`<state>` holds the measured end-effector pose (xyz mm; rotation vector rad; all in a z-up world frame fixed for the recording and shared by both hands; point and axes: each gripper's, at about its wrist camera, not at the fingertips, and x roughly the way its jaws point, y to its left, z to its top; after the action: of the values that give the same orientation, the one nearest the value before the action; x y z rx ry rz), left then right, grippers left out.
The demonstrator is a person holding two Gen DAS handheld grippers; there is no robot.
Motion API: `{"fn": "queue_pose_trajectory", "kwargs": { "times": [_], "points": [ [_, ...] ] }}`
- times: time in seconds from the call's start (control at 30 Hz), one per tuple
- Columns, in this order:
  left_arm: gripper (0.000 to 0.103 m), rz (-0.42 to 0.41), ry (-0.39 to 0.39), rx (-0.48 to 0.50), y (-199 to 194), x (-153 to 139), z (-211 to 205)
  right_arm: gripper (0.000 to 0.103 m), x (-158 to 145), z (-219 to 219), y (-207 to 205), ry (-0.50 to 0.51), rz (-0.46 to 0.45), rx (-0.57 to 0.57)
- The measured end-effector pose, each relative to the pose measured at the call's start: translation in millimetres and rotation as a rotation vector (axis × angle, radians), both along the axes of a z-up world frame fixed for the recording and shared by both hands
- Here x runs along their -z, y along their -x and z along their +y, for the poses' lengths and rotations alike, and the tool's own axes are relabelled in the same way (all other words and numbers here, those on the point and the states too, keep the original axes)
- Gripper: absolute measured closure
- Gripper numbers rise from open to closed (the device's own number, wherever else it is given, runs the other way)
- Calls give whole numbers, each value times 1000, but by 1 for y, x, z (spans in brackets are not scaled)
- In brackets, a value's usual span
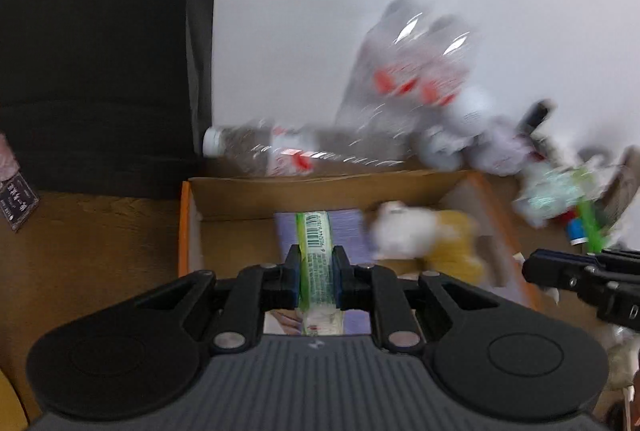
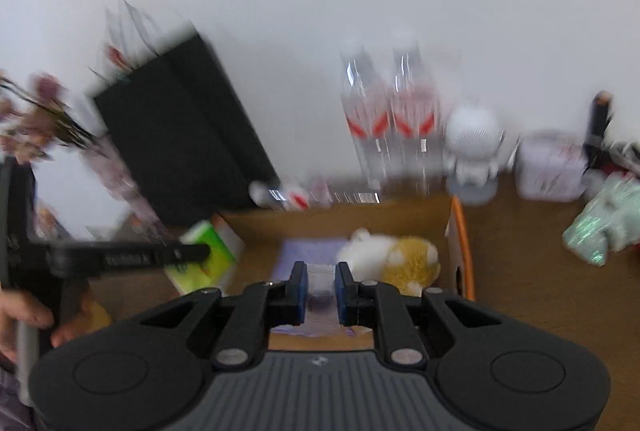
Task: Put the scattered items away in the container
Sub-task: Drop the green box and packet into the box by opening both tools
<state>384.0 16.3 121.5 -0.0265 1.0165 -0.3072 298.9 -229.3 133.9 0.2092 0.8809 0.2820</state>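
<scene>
Where bottles stand, box sits just before.

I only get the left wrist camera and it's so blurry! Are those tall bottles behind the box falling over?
Observer: No. The right wrist view shows two bottles standing upright, side by side, behind the box.
Operator: Is the other gripper open?
Observer: No, the right gripper has its jaws nearly together, above the box.
Operator: Who's holding mine?
Observer: A hand grips the handle of the left gripper, which clamps the green pack.
</scene>
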Motion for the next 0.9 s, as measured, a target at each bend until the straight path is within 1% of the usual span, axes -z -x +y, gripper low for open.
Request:
{"fn": "queue_pose_trajectory", "kwargs": {
  "times": [0.03, 0.1, 0.17, 0.2, 0.23, 0.27, 0.3, 0.33, 0.37, 0.4, 0.47, 0.5, 0.53, 0.57, 0.63, 0.67, 0.7, 0.73, 0.8, 0.83, 0.87, 0.9],
  "points": [
    [88, 21, -26, -3, -10, 11, -2, 90, 14, 5, -18, 23, 43, -2],
    [88, 47, -54, -18, -29, 29, -1, 90, 39, 16, -47, 61, 112, -14],
    [86, 78, -49, -10, -40, 41, 3, 90, 60, 23, -60, 81, 149, -16],
    [74, 83, -42, -18, -42, 44, 4, 89, 69, 26, -65, 86, 164, -17],
    [49, 79, -29, -30, -41, 44, 6, 87, 75, 29, -70, 92, 178, -22],
    [42, 60, -12, -33, -40, 41, 8, 85, 80, 31, -74, 106, 191, -24],
    [41, 37, -3, -26, -40, 36, 9, 82, 84, 34, -77, 119, 199, -19],
    [41, 20, -9, -21, -38, 32, 9, 72, 86, 35, -79, 125, 204, -17],
    [41, 4, -21, -26, -36, 25, 10, 69, 86, 36, -79, 123, 204, -16],
    [40, -6, -27, -38, -34, 19, 12, 69, 84, 36, -77, 115, 196, -10],
    [36, 0, -31, -47, -30, 7, 14, 67, 73, 36, -69, 108, 183, -10],
    [31, 4, -33, -44, -24, 1, 14, 66, 67, 36, -64, 108, 178, -11],
    [27, 3, -38, -39, -18, -5, 13, 60, 60, 36, -59, 111, 172, -9],
    [25, 0, -49, -37, -10, -11, 12, 56, 53, 36, -53, 112, 166, -7],
    [15, -17, -77, -35, 9, -25, 10, 53, 38, 37, -38, 116, 152, -8],
    [11, -36, -91, -32, 21, -33, 9, 53, 31, 38, -30, 120, 141, -11],
    [2, -59, -107, -29, 35, -41, 9, 52, 22, 39, -20, 126, 126, -16],
    [0, -86, -118, -28, 49, -48, 7, 49, 14, 40, -10, 132, 110, -21],
    [0, -146, -124, -38, 85, -59, 7, 43, -3, 39, 17, 135, 60, -19],
    [0, -181, -112, -44, 106, -62, 8, 38, -9, 38, 29, 129, 31, -16],
    [0, -215, -94, -49, 126, -63, 9, 29, -14, 37, 46, 116, -12, -12],
    [0, -259, -72, -56, 149, -61, 10, 22, -16, 35, 66, 96, -67, -5]
  ]
}}
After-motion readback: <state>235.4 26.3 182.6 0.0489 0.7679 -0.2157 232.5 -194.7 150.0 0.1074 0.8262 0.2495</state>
